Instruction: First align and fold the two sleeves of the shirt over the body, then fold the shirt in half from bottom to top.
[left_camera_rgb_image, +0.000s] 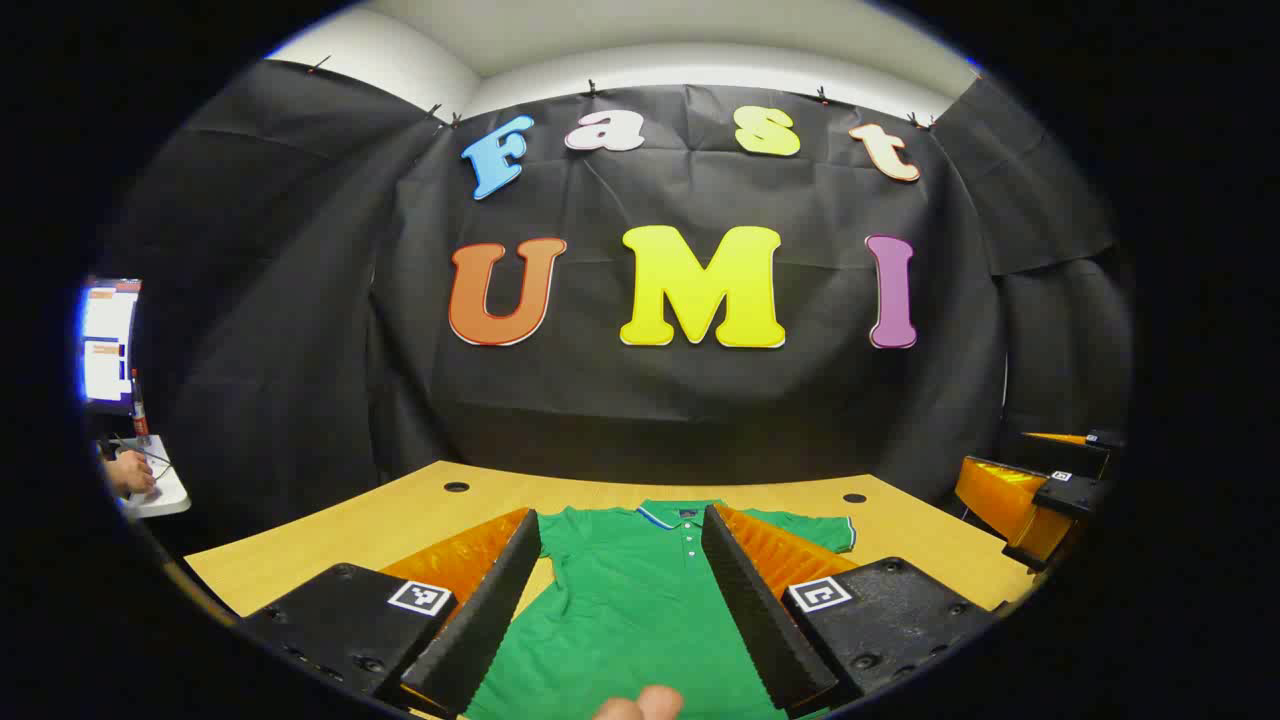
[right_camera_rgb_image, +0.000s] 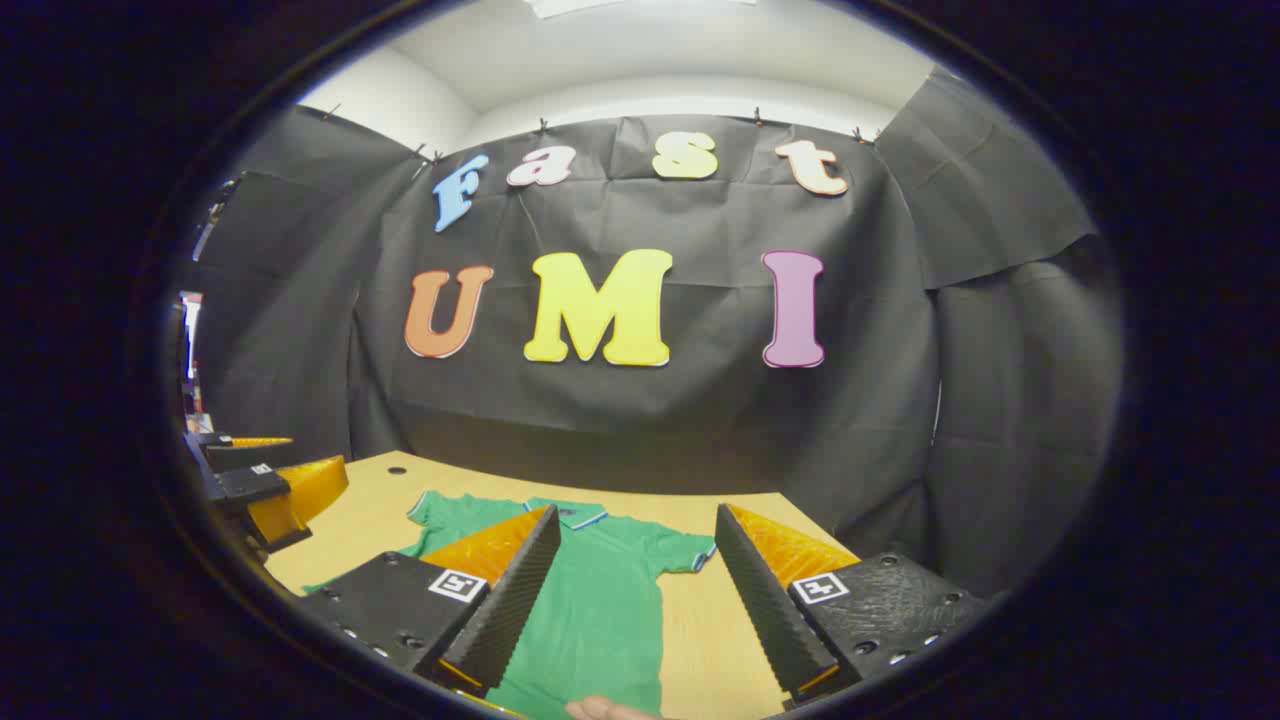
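Both tools are up off the table (left_camera_rgb_image: 400, 520) and nothing's been grabbed. The left gripper (left_camera_rgb_image: 620, 590) has its fingers spread wide, empty, the green shirt (left_camera_rgb_image: 640, 600) lying flat just ahead between them, collar at the far end, probably lining up a start. The right gripper (right_camera_rgb_image: 635, 590) is spread and empty too, with the shirt ahead and off toward its left finger, one sleeve (right_camera_rgb_image: 685, 555) reaching between the fingers. The shirt's near hem is cut off below; its other sleeve is hard to make out
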